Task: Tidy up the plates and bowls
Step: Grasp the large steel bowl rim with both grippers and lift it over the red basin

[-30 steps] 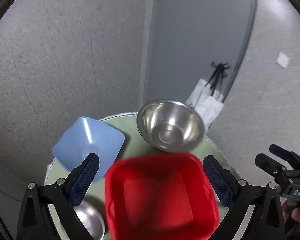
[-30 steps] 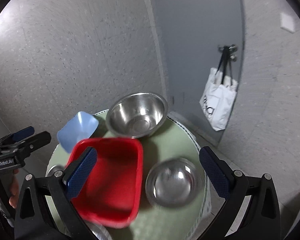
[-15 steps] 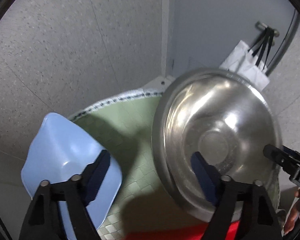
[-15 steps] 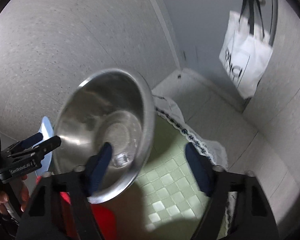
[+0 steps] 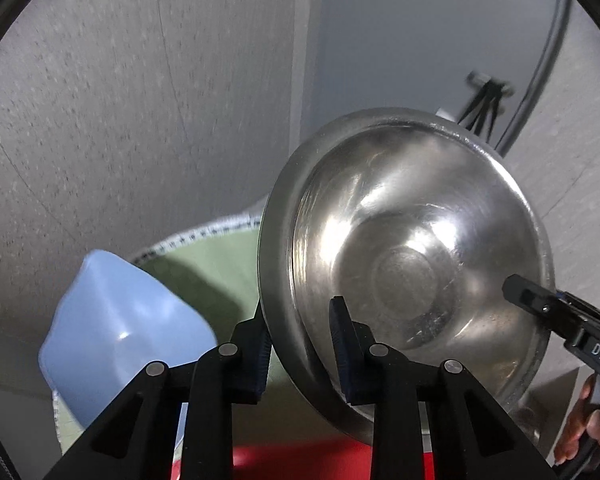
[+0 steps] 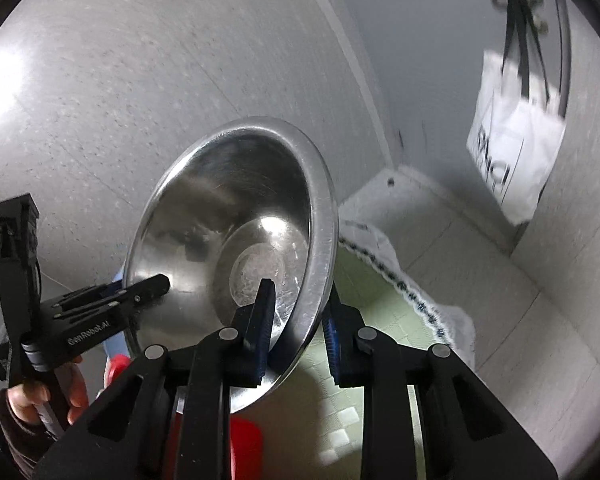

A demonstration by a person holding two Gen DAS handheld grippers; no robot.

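Left gripper [image 5: 300, 334]: jaws closing across the near-left rim of the large steel bowl [image 5: 412, 264], one pad outside the wall, one inside; I read it as pinching the rim. Right gripper [image 6: 298, 320]: jaws closing over the opposite rim of the same bowl, one pad inside, the other behind the wall. Whether those pads press I cannot tell for certain, though they sit tight to the metal. Steel bowl: tilted, mouth toward both cameras, above the green checked mat [image 6: 364, 292]. Blue bowl [image 5: 116, 328]: on the mat, left of the steel bowl in my left view. Red dish [image 5: 300, 462]: bottom edge, beneath the steel bowl. White tote bag [image 6: 512, 148]: hanging on the far wall.
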